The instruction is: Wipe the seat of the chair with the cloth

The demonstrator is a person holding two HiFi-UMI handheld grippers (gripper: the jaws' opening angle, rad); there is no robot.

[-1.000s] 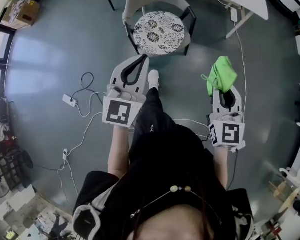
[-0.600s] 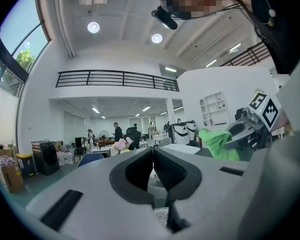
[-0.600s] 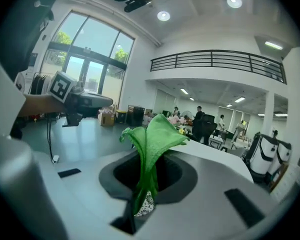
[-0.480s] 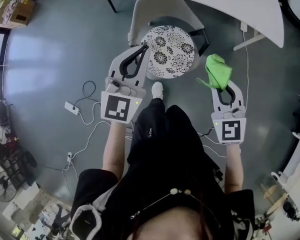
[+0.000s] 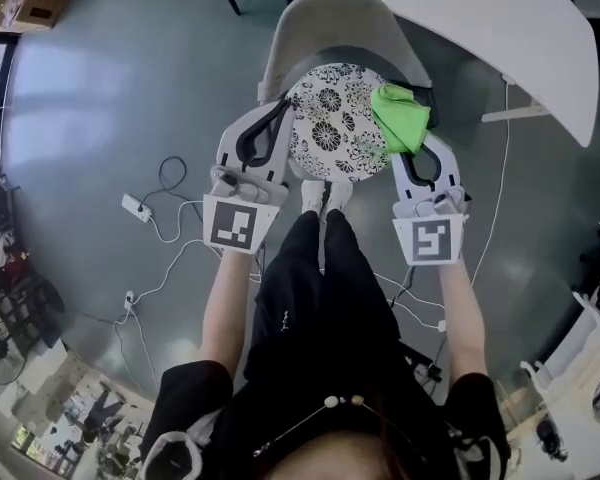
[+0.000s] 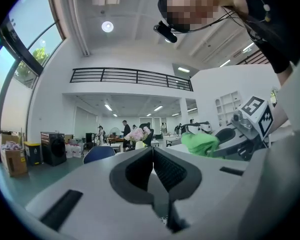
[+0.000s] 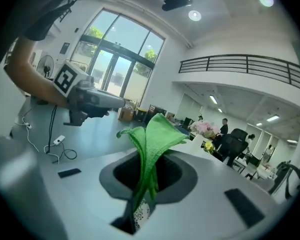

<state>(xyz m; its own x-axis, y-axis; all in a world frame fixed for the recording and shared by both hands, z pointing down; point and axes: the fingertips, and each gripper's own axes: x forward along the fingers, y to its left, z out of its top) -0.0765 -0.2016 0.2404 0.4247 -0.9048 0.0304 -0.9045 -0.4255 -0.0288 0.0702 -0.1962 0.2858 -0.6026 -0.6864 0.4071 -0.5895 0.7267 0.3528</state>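
**Head view.** Green cloth (image 5: 400, 116) pinched in the right gripper (image 5: 409, 148), bunched over the right edge of the round patterned seat (image 5: 325, 118) of the chair (image 5: 330, 13). Contact with the seat not judged from above. Left gripper (image 5: 283, 111) pressed together on nothing, just beside the seat's left edge.
- Risk 1: apparently only a narrow fold held, so possible pull-out under a hard drag.
- Risk 2: bunched wad apt to wipe a thin stripe and miss most of the seat.
- Risk 3: chair apt to slide or turn if pushed without bracing.
- Risk 4: loose cables (image 5: 165, 218) on the floor left of the feet, a trip hazard.
- Hidden: chair legs and front rim, under the grippers and body. Table (image 5: 460, 8) covering the floor behind the backrest.

**Left gripper view.** Jaws flat against each other, nothing between. Camera aimed out across the room, so no seat visible here. Cloth (image 6: 200, 143) seen at right as a green lump on the other gripper. Closeness to the seat not readable.

**Right gripper view.** Cloth (image 7: 152, 134) clamped low between the jaws, with a tall fold standing up out of them. Speck of black-and-white pattern in the gap below, probably the seat. Fold blocking the middle of the view; depth of the grip hard to make out. Left gripper (image 7: 92, 100) at upper left.
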